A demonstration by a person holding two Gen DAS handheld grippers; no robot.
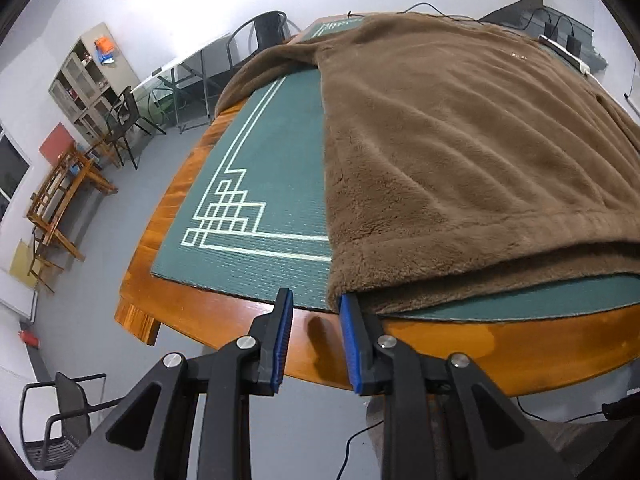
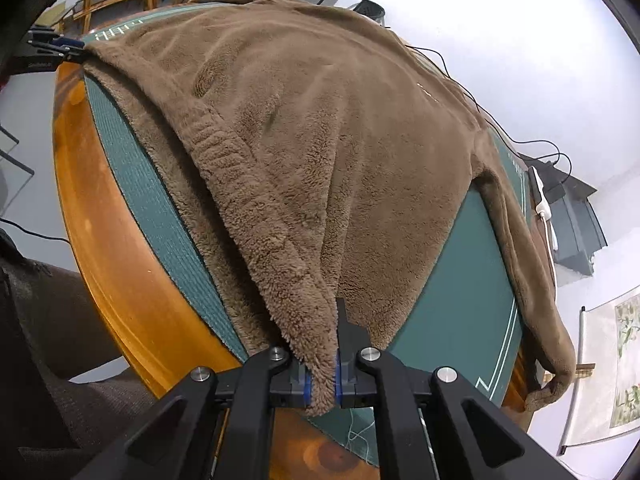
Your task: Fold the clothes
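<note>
A brown fleece garment [image 1: 460, 152] lies spread over a green mat [image 1: 272, 184] on a round wooden table [image 1: 240, 320]. My left gripper [image 1: 316, 298] is open at the table's near edge. Only wood shows between its blue pads, and its right fingertip [image 1: 347, 308] touches the garment's near left corner. In the right wrist view my right gripper [image 2: 320, 384] is shut on the other hem corner of the garment [image 2: 320, 140], which is pulled up off the mat [image 2: 460, 280] into a ridge. The left gripper [image 2: 60, 46] shows far off at the opposite corner. One sleeve [image 2: 556, 340] hangs over the table's edge.
Black cables [image 2: 460, 84] and a white power strip [image 2: 542, 196] lie along the table's far side, by a dark box [image 2: 576, 220]. Chairs [image 1: 120, 120], a wooden bench [image 1: 60, 200], a cabinet [image 1: 80, 80] and a glass table [image 1: 188, 64] stand around. A person's dark clothing [image 2: 40, 320] is at the near rim.
</note>
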